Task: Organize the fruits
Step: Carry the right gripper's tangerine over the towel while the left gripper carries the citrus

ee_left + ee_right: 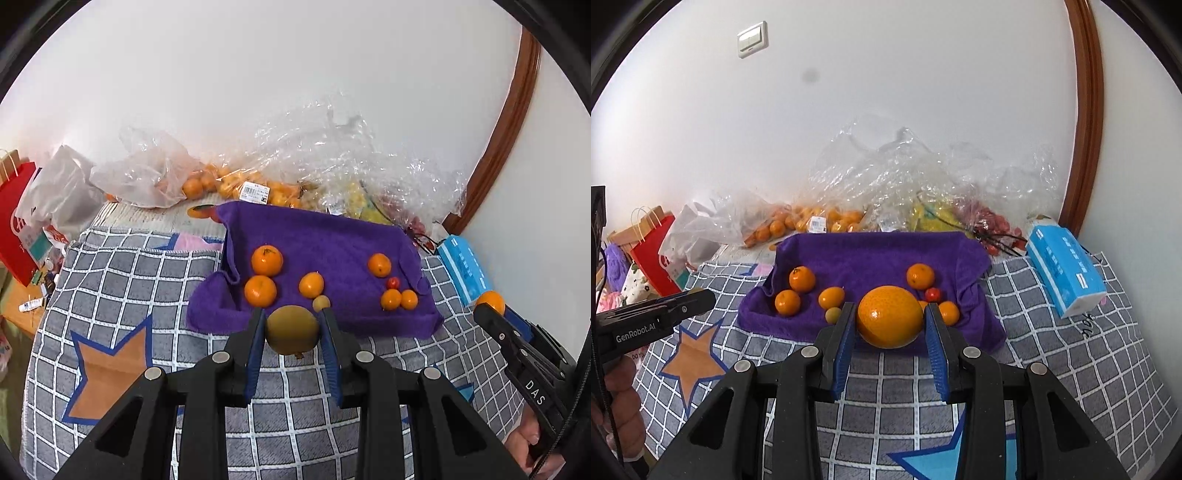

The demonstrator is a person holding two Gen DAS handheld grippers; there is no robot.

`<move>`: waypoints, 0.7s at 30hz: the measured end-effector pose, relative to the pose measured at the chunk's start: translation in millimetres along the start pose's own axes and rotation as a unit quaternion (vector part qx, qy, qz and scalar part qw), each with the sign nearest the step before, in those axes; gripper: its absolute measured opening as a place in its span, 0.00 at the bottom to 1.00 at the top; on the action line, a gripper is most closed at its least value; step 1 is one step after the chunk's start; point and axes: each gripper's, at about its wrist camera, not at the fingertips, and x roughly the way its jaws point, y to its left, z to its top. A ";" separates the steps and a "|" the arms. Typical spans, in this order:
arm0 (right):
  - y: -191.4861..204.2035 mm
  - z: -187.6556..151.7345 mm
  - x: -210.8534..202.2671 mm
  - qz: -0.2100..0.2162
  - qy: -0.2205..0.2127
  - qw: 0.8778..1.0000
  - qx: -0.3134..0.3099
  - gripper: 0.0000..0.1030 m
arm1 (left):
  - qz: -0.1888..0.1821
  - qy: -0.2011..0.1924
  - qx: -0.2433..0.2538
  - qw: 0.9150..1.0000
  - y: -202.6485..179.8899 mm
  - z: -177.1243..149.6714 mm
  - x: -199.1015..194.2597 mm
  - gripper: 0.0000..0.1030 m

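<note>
Left gripper [292,325] clamped on a brownish-green round fruit [292,334], held above the checked blanket [129,280]. Right gripper [889,321] clamped on a big orange [889,316]. Just beyond both sets of fingertips: purple towel [325,236] with small oranges [266,260] and one red fruit [393,283]. Farther back, plastic bags [886,184] of fruit along the wall.

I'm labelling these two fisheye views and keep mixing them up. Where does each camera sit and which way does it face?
Left wrist: on the left gripper, angled down over its brownish-green fruit toward the purple towel; right gripper at right.
Right wrist: on the right gripper, gripping a large orange; left gripper at left.
Shared: towel, fruit, wall.
</note>
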 end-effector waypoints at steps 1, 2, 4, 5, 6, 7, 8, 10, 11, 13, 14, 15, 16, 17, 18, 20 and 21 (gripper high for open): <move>-0.2 1.5 1.5 0.001 0.000 1.000 0.000 0.36 | 0.001 0.001 0.000 1.000 0.4 1.9 1.7 0.27; -0.5 3.5 4.0 0.001 0.001 1.000 0.000 0.36 | 0.002 0.002 0.000 1.000 0.6 3.5 3.1 0.27; -1.1 6.2 8.0 0.002 0.002 1.000 0.000 0.36 | 0.003 0.003 0.000 1.000 1.5 7.4 7.5 0.27; -1.1 8.3 11.2 0.002 0.004 1.000 0.000 0.36 | 0.004 0.005 -0.001 1.000 2.2 9.8 10.1 0.27; -1.5 9.6 13.3 0.002 0.004 1.000 -0.001 0.36 | 0.004 0.005 -0.002 1.000 2.7 11.6 12.0 0.27; -1.7 10.9 15.5 0.002 0.005 1.000 -0.001 0.36 | 0.003 0.005 -0.003 1.000 3.4 13.3 14.0 0.27; -2.0 12.4 18.5 0.003 0.006 1.000 -0.001 0.36 | 0.004 0.006 -0.003 1.000 3.7 15.2 16.3 0.27; -2.5 15.3 25.4 0.003 0.008 1.000 0.000 0.36 | 0.004 0.007 -0.003 1.000 3.8 19.4 21.9 0.27; -2.6 16.2 28.2 0.003 0.010 1.000 0.000 0.36 | 0.005 0.009 -0.002 1.000 3.4 21.3 24.8 0.27; -2.9 17.9 33.3 0.003 0.011 1.000 -0.001 0.36 | 0.006 0.009 0.001 1.000 3.1 24.5 29.1 0.27; -2.9 18.6 35.2 0.003 0.012 1.000 -0.002 0.36 | 0.007 0.010 0.002 1.000 3.1 26.1 31.3 0.27; -3.0 19.4 38.1 0.002 0.013 1.000 -0.003 0.36 | 0.008 0.010 0.003 1.000 2.9 27.7 33.2 0.27; -3.2 20.0 40.3 0.002 0.013 1.000 -0.003 0.36 | 0.010 0.011 0.004 1.000 3.0 29.3 35.7 0.27; -3.9 20.8 43.2 0.003 0.013 1.000 -0.004 0.36 | 0.011 0.012 0.004 1.000 3.3 30.4 37.3 0.27; -4.1 21.4 45.3 0.002 0.014 1.000 -0.004 0.36 | 0.012 0.012 0.005 1.000 3.7 32.0 39.2 0.27; -5.4 22.8 50.6 0.003 0.016 1.000 -0.003 0.36 | 0.013 0.013 0.005 1.000 4.4 35.1 42.3 0.27; -5.5 23.4 52.8 0.003 0.017 1.000 -0.003 0.36 | 0.014 0.014 0.005 1.000 4.6 36.5 44.3 0.27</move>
